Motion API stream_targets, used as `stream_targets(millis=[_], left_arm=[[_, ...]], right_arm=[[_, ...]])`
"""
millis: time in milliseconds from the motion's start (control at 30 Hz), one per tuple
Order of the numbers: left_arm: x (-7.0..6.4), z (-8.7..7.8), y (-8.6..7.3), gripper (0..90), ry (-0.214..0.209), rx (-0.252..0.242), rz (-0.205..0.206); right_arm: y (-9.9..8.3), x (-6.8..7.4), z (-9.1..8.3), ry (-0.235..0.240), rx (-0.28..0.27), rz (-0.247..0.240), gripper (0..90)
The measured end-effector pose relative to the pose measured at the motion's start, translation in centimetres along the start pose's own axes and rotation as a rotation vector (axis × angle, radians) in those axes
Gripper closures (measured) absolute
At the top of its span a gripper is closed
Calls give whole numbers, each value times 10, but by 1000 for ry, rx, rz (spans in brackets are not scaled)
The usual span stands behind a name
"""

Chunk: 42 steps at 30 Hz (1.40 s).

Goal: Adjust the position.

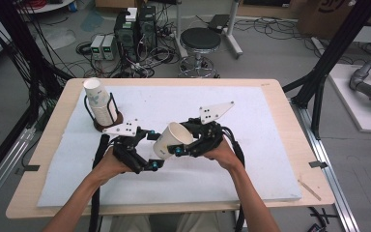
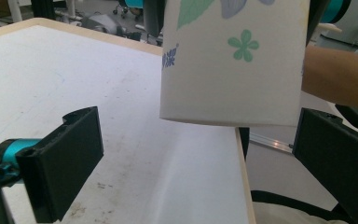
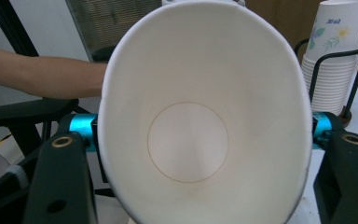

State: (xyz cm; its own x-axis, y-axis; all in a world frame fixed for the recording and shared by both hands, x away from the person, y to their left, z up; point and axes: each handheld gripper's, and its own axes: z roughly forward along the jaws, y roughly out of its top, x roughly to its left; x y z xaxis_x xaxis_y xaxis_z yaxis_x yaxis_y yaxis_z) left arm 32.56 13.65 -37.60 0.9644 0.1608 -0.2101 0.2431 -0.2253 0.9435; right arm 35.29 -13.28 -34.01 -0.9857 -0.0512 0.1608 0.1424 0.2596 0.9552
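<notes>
Your cup stack [image 1: 99,104] in its black holder [image 1: 88,104] stands behind left, your right gripper [image 1: 174,151] pinches 1 empty paper cup [image 1: 172,140], your left gripper [image 1: 150,150] spread wide beside it.

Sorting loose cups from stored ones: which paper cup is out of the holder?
The single cup squeezed in the right tongs, tilted above the table; the others sit nested in the stack.

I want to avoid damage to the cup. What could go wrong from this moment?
1. The right gripper squeezes the cup near its rim; in the right gripper view the mouth looks oval, so it may crease.
2. The left gripper is open with the cup's base between its fingers; closing there could crush it.
3. The cup hangs tilted above the table; a loose handover may drop it.
</notes>
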Motion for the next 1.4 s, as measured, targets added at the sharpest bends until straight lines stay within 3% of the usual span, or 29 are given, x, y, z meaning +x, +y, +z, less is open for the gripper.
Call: stream_targets(millis=[200, 500, 667, 833, 900, 967, 1000, 1100, 1133, 1167, 1400], left_arm=[[0, -1, 0, 17, 24, 16, 1], [-3, -15, -1, 17, 180, 73, 3], [-2, -27, -6, 17, 233, 77, -17], [-3, -41, -17, 17, 329, 42, -22], [-5, -47, -23, 18, 387, 40, -15], [-5, -50, -26, 17, 406, 29, -20], [-6, -59, -37, 17, 467, 16, -31], [-6, -67, -46, 17, 509, 5, -46], [-7, -74, -54, 18, 553, -8, -55], [-7, -77, -58, 17, 571, -17, -61], [-7, -90, -78, 18, 617, -51, -94]], right_arm=[[0, 0, 0, -3, 5, 0, 332], [0, 0, -4, -45, 14, -2, 330], [0, -1, -6, -65, 13, 1, 328], [0, -1, -9, -82, 21, 4, 321], [-1, 0, -9, -91, 22, 3, 321], [-1, -1, -9, -97, 24, -1, 322], [-1, -1, -10, -111, 32, -2, 321], [-2, -2, -10, -132, 42, -2, 321], [-2, -3, -10, -133, 48, 3, 321], [-2, -4, -10, -146, 52, -1, 320], [-4, -5, -10, -211, 84, 10, 321]])
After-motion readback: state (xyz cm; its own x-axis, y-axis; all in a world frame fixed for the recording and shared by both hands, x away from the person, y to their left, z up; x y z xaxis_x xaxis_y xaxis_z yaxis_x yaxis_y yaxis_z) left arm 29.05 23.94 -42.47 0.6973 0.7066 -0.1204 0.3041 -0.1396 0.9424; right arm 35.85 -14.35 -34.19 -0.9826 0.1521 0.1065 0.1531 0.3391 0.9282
